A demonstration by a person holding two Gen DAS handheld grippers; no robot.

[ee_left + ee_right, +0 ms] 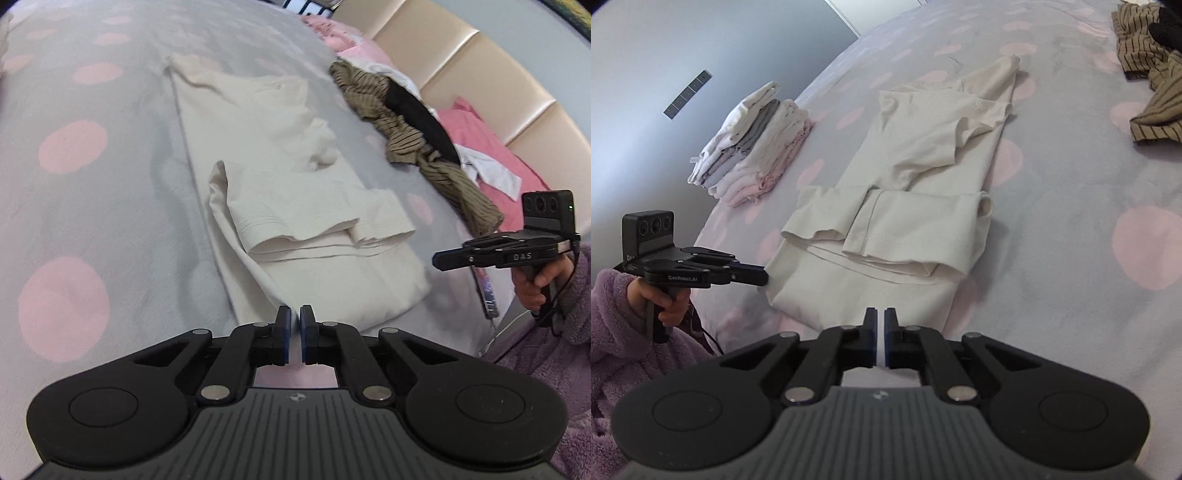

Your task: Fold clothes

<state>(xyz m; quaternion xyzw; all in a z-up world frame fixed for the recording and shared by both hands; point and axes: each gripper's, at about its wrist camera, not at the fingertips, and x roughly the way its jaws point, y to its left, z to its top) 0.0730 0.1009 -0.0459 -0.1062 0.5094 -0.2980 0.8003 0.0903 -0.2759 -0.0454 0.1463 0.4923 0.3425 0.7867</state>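
A cream T-shirt [295,192] lies flat on the bed, folded lengthwise with both sleeves turned in; it also shows in the right wrist view [908,206]. My left gripper [295,317] hovers at the shirt's near hem, jaws nearly closed with a thin gap and nothing between them. My right gripper [881,317] hovers at the same hem's other corner, jaws likewise nearly closed and empty. Each gripper shows in the other's view: the right one [443,256], the left one [762,275].
The bed has a grey cover with pink dots [74,147]. A heap of unfolded clothes, striped brown [402,136], black and pink, lies by the beige headboard [480,74]. A stack of folded clothes [757,144] sits at the bed's far-left edge in the right wrist view.
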